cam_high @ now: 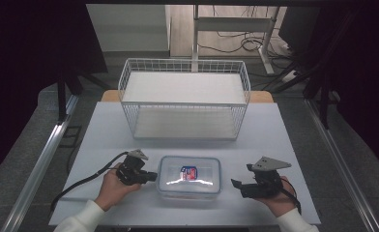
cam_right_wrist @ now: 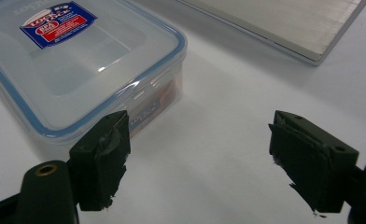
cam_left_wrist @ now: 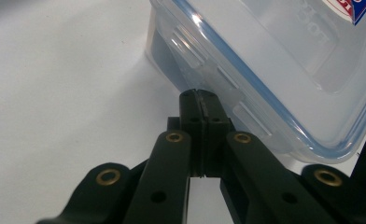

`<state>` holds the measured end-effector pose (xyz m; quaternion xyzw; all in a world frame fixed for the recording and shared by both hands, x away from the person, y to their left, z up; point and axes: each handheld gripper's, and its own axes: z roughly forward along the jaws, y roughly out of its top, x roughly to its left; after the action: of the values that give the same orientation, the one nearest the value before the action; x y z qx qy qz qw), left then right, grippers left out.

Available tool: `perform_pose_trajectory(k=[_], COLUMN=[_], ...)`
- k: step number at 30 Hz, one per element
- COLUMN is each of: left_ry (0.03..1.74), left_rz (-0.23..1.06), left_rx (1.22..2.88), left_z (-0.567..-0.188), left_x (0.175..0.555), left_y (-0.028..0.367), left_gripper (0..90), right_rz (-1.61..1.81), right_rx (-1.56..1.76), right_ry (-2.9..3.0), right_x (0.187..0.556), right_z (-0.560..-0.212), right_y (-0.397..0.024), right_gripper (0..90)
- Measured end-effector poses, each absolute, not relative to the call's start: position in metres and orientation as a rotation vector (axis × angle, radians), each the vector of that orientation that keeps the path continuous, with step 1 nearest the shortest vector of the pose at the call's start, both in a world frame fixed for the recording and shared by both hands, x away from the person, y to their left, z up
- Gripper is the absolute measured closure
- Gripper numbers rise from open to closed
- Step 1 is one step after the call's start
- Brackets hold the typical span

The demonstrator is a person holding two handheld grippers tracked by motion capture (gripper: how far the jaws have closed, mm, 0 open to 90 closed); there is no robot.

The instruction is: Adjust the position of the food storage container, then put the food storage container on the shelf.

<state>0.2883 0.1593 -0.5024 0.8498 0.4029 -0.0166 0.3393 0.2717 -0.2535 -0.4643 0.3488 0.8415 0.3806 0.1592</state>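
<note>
A white bench (cam_high: pixel 274 130) is seen under dim surroundings, with a white wire basket (cam_high: pixel 184 99) standing at its far middle and cables trailing on the floor beyond. Near the front edge, between the two hands, a clear lidded plastic container (cam_high: pixel 189 177) with a blue seal and a red-and-blue label is laid flat on the bench. The left hand (cam_high: pixel 111 188) is brought in from the lower left with its white sleeve at the edge of the frame, and the left tool (cam_high: pixel 151 177) is held level and pointed at the container's left side; in the left gripper view its jaws are pressed together with nothing between them, their tips set right against the side latch of the lid. The right hand (cam_high: pixel 280 197) is rested at the lower right, and the right tool (cam_high: pixel 240 187) is pointed toward the container but kept apart from it, its jaws spread wide and empty over bare bench.
</note>
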Motion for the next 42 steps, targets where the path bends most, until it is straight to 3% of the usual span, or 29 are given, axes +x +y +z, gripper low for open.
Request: perform_pose_trajectory(k=[11, 13, 14, 15, 16, 17, 19, 22, 38, 42], left_ry=[1.068, 1.076, 1.091, 1.103, 1.103, 1.116, 1.147, 1.144, 1.148, 1.142], left_rz=[0.000, 0.043, 0.057, 0.048, 0.048, 0.045, 0.040, 0.035, -0.057, -0.084], left_rx=[2.107, 2.074, 2.031, 1.985, 1.985, 1.966, 1.953, 1.964, 1.900, 1.877], left_z=[-0.495, -0.488, -0.484, -0.481, -0.481, -0.480, -0.479, -0.478, -0.479, -0.479], left_x=[0.285, 0.281, 0.277, 0.273, 0.273, 0.272, 0.271, 0.267, 0.263, 0.264], left_y=[0.180, 0.187, 0.191, 0.195, 0.195, 0.197, 0.201, 0.202, 0.197, 0.197], left_gripper=[89.4, 80.2, 80.2, 67.2, 59.9, 59.9, 45.2, 34.8, 14.3, 13.8], right_rz=[1.128, 1.127, 1.124, 1.127, 1.127, 1.127, 1.119, 1.117, 1.236, 1.283], right_rx=[1.003, 1.001, 1.001, 0.997, 0.996, 0.996, 0.996, 0.991, 1.037, 1.085], right_ry=[2.368, 2.367, 2.366, 2.361, 2.360, 2.360, 2.368, 2.369, 2.383, 2.390], right_x=[0.272, 0.271, 0.271, 0.270, 0.270, 0.270, 0.269, 0.270, 0.277, 0.278], right_z=[-0.463, -0.463, -0.463, -0.462, -0.462, -0.462, -0.463, -0.463, -0.462, -0.461], right_y=[-0.254, -0.255, -0.255, -0.255, -0.254, -0.254, -0.254, -0.254, -0.251, -0.249], right_gripper=[20.8, 20.8, 20.8, 20.8, 20.8, 20.8, 20.8, 20.8, 20.0, 19.9])
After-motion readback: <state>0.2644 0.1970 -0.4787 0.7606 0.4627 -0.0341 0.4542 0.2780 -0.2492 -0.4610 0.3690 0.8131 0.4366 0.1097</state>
